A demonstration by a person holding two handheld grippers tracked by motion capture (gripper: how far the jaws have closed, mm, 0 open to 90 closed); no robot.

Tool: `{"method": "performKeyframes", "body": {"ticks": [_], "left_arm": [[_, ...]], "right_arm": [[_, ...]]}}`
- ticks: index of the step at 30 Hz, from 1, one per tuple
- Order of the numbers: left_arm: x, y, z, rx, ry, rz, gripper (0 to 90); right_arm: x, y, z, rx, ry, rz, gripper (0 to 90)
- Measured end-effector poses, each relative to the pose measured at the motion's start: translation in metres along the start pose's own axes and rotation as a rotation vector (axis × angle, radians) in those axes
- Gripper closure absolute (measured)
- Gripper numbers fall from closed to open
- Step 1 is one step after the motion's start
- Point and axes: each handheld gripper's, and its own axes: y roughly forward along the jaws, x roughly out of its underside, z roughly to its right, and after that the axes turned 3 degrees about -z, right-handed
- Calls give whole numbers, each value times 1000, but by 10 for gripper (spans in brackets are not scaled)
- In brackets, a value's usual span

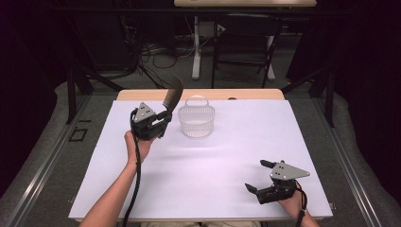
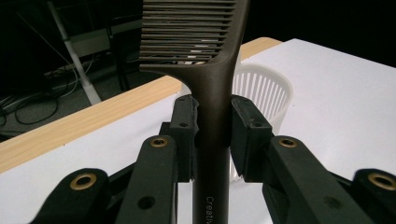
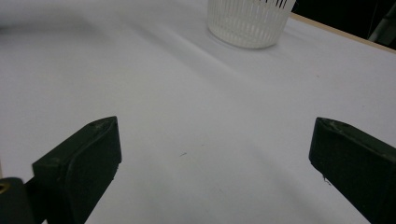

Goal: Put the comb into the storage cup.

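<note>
In the left gripper view the two black jaws press on either side of a dark brown comb (image 2: 212, 116), clamping its handle just below the point where the teeth begin. The handle runs down between the jaws and out of the bottom of that view (pale lettering shows on it there), while the toothed head rises above them, upright from this camera's angle. In the high view the left gripper (image 1: 163, 118) is held up off the counter (image 1: 236, 156) in the person's left hand (image 1: 137, 144), and the comb (image 1: 173, 97) slants up and to the right from it, its head just to the left of a white slatted basket (image 1: 196, 120).

The basket stands on the white surface toward the far edge of the counter, with its thin handle arched over its rim. In the left gripper view the basket (image 2: 266, 93) sits right behind the comb's handle.

The right gripper (image 1: 261, 177) rests low near the front right corner of the counter, held by the person's right hand (image 1: 293, 203). Its jaws stand wide apart with nothing between them (bare white surface shows in the gap in the right gripper view). The basket (image 3: 250, 21) appears well beyond them there. A wooden strip borders the far edge of the counter.
</note>
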Motion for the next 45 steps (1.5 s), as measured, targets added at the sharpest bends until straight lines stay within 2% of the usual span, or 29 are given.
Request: {"method": "performKeyframes", "body": {"ticks": [9,20,31,45], "left_arm": [[-4,2,2,0,10,3,724],[-19,7,7,3,25,16,724],[-30,15,10,8,19,42,724],[-37,21,6,-4,-6,66,724]], "right_arm": [[0,0,-1,1,-2,-1,19],[-1,-3,-2,3,-5,14,19],[-1,-4,-1,-1,-2,16,19],[0,-3,-1,-1,-1,10,19]]}}
